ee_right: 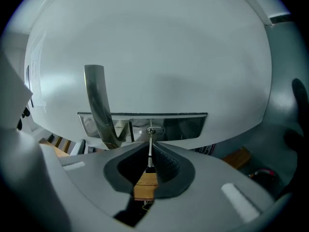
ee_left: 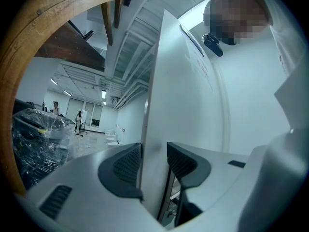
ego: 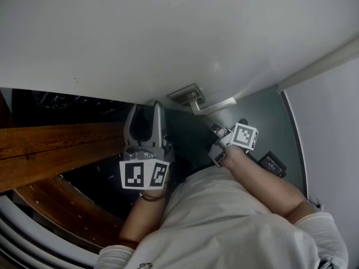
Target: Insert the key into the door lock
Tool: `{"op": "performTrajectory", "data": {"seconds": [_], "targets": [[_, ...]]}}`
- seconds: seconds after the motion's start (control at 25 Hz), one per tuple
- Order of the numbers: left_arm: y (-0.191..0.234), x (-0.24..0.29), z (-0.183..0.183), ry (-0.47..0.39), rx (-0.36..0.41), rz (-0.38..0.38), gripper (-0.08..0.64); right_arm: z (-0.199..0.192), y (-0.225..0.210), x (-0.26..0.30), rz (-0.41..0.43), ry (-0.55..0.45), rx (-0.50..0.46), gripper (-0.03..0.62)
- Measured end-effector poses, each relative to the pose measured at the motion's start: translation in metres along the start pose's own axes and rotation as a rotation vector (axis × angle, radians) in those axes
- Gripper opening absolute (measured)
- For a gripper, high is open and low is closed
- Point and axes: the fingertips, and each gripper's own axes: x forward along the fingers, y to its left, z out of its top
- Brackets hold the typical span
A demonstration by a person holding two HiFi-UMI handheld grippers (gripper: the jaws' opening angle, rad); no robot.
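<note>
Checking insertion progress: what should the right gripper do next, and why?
Probably push the key straight forward: the right gripper is shut on it, its blade tip sits at the keyhole, seemingly aligned, and the left gripper clamps the door edge.

No legible text or markings anywhere.

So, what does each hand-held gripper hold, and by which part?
The right hand-held gripper holds the key by its brown head; the left hand-held gripper grips the door by its edge.
</note>
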Motion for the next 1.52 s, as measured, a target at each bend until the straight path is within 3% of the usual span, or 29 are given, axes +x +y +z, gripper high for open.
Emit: {"op": "performTrajectory", "data": {"seconds": [0.56, 0.8, 0.96, 1.12, 1.32, 1.52], "targets": [[-0.001, 0.0, 0.0, -0.011, -0.002, -0.004, 0.156, 0.009, -0.001, 0.026, 0.052, -0.064, 0.01, 0.025], [0.0, 0.001, 0.0, -0.006, 0.011, -0.01, 0.156, 0.002, 0.004, 0.026, 0.001, 0.04, -0.14, 0.034], [0.0, -0.011, -0.005, 0.017, -0.022, -0.004, 0.155, -0.009, 0.01, 0.002, -0.137, 0.134, -0.384, 0.048], [-0.005, -0.028, -0.016, 0.056, -0.084, 0.019, 0.153, 0.008, 0.053, -0.023, -0.225, 0.103, -0.735, 0.048], [-0.026, -0.041, 0.0, 0.026, -0.033, -0.023, 0.04, 0.001, 0.117, -0.032, -0.247, 0.1, -1.054, 0.014], [-0.034, -0.046, 0.016, 0.001, 0.0, -0.017, 0.006, -0.014, 0.195, -0.017, -0.159, 0.049, -1.358, 0.003]]}}
